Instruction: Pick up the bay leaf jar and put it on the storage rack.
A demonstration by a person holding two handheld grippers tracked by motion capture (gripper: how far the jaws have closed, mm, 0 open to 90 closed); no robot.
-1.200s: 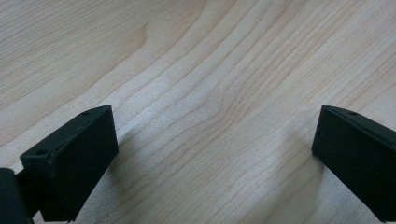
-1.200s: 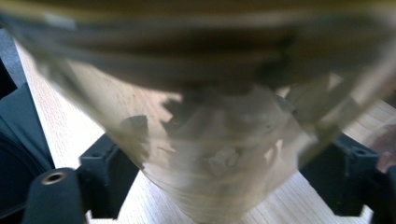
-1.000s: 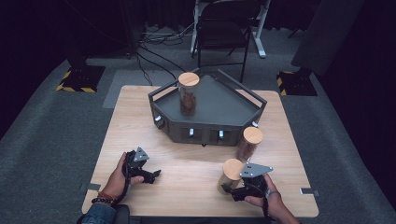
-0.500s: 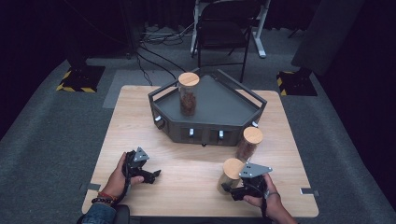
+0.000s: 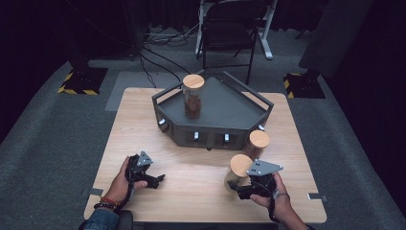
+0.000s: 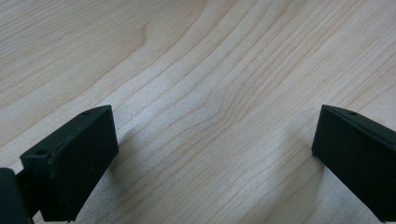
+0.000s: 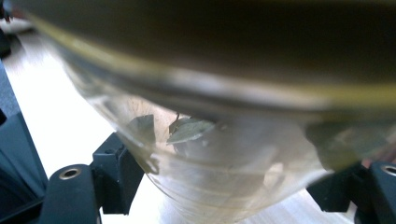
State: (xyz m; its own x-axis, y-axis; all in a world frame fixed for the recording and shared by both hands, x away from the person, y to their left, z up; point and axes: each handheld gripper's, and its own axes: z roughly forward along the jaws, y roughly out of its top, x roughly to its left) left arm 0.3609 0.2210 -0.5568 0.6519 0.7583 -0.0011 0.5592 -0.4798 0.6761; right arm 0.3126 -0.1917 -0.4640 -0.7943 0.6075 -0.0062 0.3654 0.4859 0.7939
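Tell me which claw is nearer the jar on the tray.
Left, narrowly. The left claw sits in front of the jar on the tray; the right claw grips another jar farther right.

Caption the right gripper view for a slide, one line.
Right gripper clamped on a clear glass jar holding dried leaves, above the pale wooden table.

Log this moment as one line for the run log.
right gripper: shut on leaf jar | left gripper: open over table | tray: one jar

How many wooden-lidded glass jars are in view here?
3: one jar on the dark tray, one jar standing on the table by the tray's front right corner, and one jar gripped in the right claw.
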